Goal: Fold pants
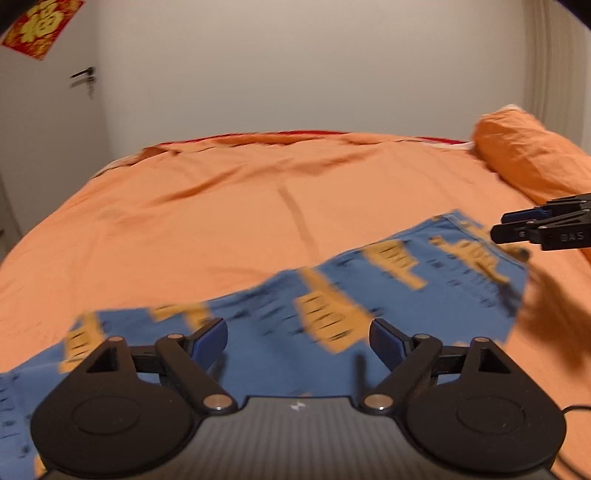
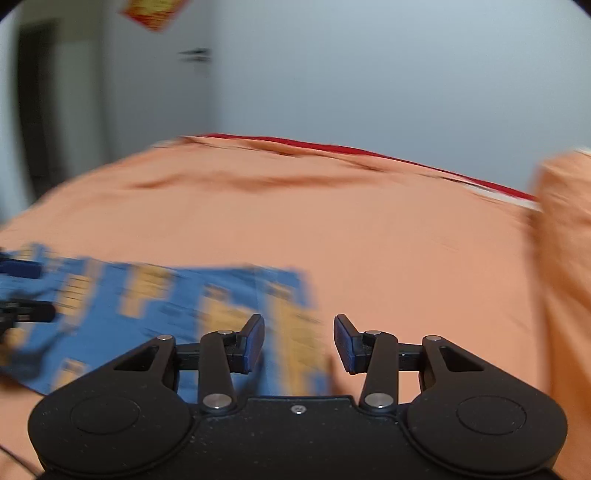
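Orange bedsheet [image 1: 221,206] spreads wrinkled across the bed, an orange pillow [image 1: 524,155] up at two o'clock. Plain pale wall [image 1: 295,66] behind; at ten o'clock a white door [image 1: 48,122] with dark handle [image 1: 83,74] and a red-gold paper decoration [image 1: 40,26].

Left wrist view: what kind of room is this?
Most likely a bedroom. A bed with an orange sheet fills the view, with a matching orange pillow at its right. Behind it are a plain wall and a door with a lever handle. Blue patterned pants lie on the sheet.
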{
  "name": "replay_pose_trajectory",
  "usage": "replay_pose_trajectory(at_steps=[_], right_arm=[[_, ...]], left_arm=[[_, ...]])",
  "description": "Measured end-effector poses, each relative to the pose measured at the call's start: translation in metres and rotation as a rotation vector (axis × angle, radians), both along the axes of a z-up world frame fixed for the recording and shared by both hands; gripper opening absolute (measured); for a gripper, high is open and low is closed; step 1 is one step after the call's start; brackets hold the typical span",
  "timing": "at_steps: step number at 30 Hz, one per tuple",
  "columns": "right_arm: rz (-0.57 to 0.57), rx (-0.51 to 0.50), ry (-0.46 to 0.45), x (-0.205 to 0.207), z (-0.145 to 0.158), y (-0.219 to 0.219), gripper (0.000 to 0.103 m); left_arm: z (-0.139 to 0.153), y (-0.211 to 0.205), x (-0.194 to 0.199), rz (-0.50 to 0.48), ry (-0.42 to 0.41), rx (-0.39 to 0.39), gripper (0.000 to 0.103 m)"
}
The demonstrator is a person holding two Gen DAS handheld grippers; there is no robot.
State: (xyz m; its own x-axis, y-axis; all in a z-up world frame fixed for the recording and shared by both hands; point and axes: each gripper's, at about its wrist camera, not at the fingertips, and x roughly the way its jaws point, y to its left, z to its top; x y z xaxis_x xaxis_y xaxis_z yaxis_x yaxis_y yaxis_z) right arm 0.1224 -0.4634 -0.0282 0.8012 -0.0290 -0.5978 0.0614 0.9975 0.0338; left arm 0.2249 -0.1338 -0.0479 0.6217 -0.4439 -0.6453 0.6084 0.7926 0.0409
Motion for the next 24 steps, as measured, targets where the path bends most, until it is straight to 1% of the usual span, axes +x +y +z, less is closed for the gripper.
replay_pose_trajectory(at_steps=[1, 2, 3, 4, 5, 6, 7, 8, 9, 10, 11, 12, 14, 15, 16, 17, 19, 20, 21, 22, 23, 24], right_arm=[[0.047, 0.011, 0.000, 0.008, -0.001, 0.010, 0.045], [0.092, 0.012, 0.012, 0.015, -0.004, 0.019, 0.048], [0.127, -0.002, 0.033, 0.022, -0.010, 0.028, 0.050], [0.150, -0.030, 0.063, 0.027, -0.019, 0.036, 0.050], [0.156, -0.079, 0.100, 0.032, -0.030, 0.041, 0.050], [0.154, -0.119, 0.093, 0.029, -0.039, 0.040, 0.056], [0.144, -0.119, 0.062, 0.024, -0.042, 0.033, 0.056], [0.130, -0.101, 0.062, 0.022, -0.040, 0.027, 0.055], [0.107, -0.121, 0.065, 0.021, -0.035, 0.027, 0.054], [0.107, -0.179, 0.058, 0.021, -0.029, 0.032, 0.052], [0.132, -0.232, 0.038, 0.022, -0.024, 0.038, 0.055], [0.167, -0.249, 0.016, 0.024, -0.017, 0.042, 0.059], [0.210, -0.194, -0.017, 0.035, -0.004, 0.048, 0.065], [0.241, -0.150, -0.025, 0.045, 0.000, 0.053, 0.066], [0.284, -0.105, -0.021, 0.057, 0.003, 0.058, 0.066], [0.336, -0.060, -0.012, 0.071, 0.004, 0.066, 0.066], [0.447, 0.010, 0.017, 0.097, 0.002, 0.087, 0.066], [0.496, 0.032, 0.039, 0.109, 0.000, 0.098, 0.066], [0.545, 0.045, 0.063, 0.120, -0.002, 0.110, 0.066], [0.595, 0.041, 0.088, 0.129, -0.004, 0.122, 0.066], [0.632, 0.017, 0.110, 0.136, -0.006, 0.133, 0.066], [0.653, -0.018, 0.128, 0.141, -0.010, 0.143, 0.064]], left_arm=[[-0.003, 0.011, 0.005, 0.032, 0.004, 0.027, 0.088], [-0.008, 0.022, 0.011, 0.076, 0.006, 0.062, 0.088], [-0.014, 0.035, 0.016, 0.117, 0.009, 0.102, 0.088], [-0.019, 0.050, 0.020, 0.140, 0.009, 0.122, 0.090], [-0.021, 0.069, 0.023, 0.145, 0.011, 0.111, 0.090], [-0.019, 0.086, 0.025, 0.152, 0.022, 0.099, 0.091], [-0.015, 0.100, 0.026, 0.182, 0.028, 0.105, 0.092], [-0.008, 0.113, 0.027, 0.196, 0.025, 0.093, 0.093], [0.000, 0.124, 0.029, 0.212, 0.013, 0.078, 0.091], [0.008, 0.133, 0.032, 0.232, -0.007, 0.063, 0.091], [0.016, 0.139, 0.037, 0.243, -0.023, 0.040, 0.091], [0.023, 0.143, 0.045, 0.251, -0.032, 0.013, 0.092], [0.031, 0.140, 0.064, 0.250, -0.031, -0.018, 0.094], [0.032, 0.135, 0.074, 0.218, -0.023, -0.022, 0.095], [0.031, 0.128, 0.086, 0.174, 0.004, -0.009, 0.095], [0.026, 0.121, 0.098, 0.131, 0.048, 0.014, 0.094], [0.017, 0.111, 0.113, 0.093, 0.104, 0.034, 0.079], [0.012, 0.109, 0.116, 0.083, 0.133, 0.046, 0.077], [0.009, 0.104, 0.122, 0.069, 0.166, 0.067, 0.068], [0.004, 0.100, 0.127, 0.051, 0.195, 0.094, 0.044], [0.001, 0.096, 0.130, 0.045, 0.201, 0.127, 0.034], [-0.002, 0.091, 0.129, 0.051, 0.176, 0.155, 0.019]])
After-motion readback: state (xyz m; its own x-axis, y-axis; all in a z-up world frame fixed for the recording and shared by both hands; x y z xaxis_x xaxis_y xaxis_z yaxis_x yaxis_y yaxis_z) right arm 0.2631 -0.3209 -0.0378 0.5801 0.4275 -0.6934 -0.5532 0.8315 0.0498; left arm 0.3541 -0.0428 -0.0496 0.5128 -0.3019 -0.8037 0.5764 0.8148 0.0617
